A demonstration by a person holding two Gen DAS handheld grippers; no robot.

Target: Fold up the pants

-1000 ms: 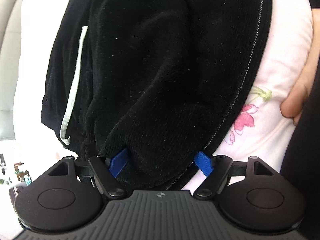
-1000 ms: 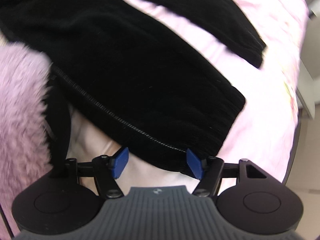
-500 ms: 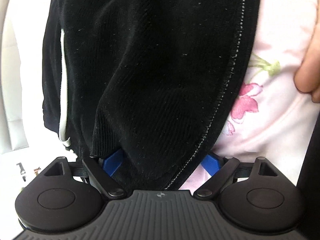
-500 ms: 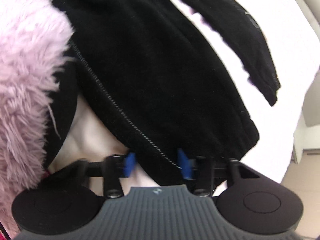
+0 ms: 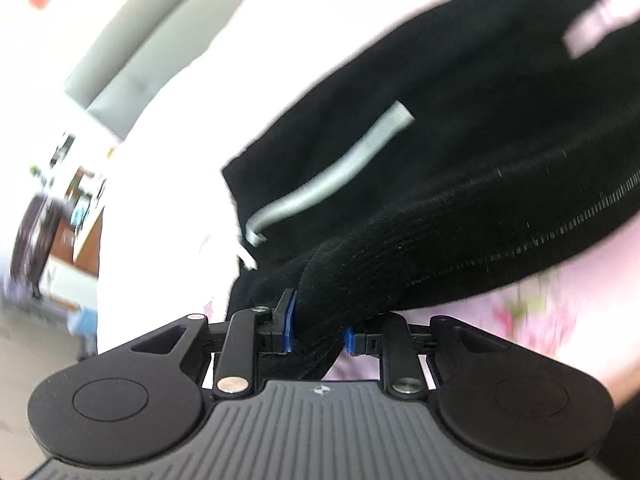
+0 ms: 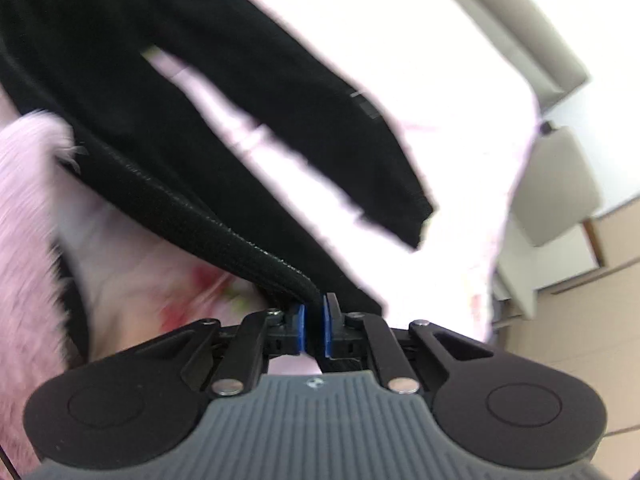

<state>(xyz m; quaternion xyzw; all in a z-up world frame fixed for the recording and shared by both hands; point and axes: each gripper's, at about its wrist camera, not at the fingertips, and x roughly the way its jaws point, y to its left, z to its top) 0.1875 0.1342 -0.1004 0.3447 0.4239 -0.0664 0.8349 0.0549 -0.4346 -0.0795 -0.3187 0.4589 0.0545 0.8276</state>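
The black pants (image 5: 460, 152) lie on a pink flowered bed sheet (image 5: 560, 312). A white drawstring (image 5: 328, 180) shows near the waistband. My left gripper (image 5: 318, 330) is shut on a bunched fold of the waist end. In the right wrist view the pants (image 6: 168, 92) stretch away, with one leg (image 6: 320, 132) lying free on the sheet (image 6: 400, 60). My right gripper (image 6: 314, 328) is shut on the seamed edge of the other leg's hem and holds it lifted.
A fluffy pink sleeve (image 6: 24, 216) fills the left of the right wrist view. A grey headboard (image 5: 132, 64) and a room with shelves (image 5: 68, 208) lie beyond the bed's left edge. White furniture (image 6: 560, 208) and tan floor (image 6: 600, 320) lie off the right edge.
Both grippers have closed from open onto the pants. Both have then lifted and swung, so the views tilt and blur and show more of the room.
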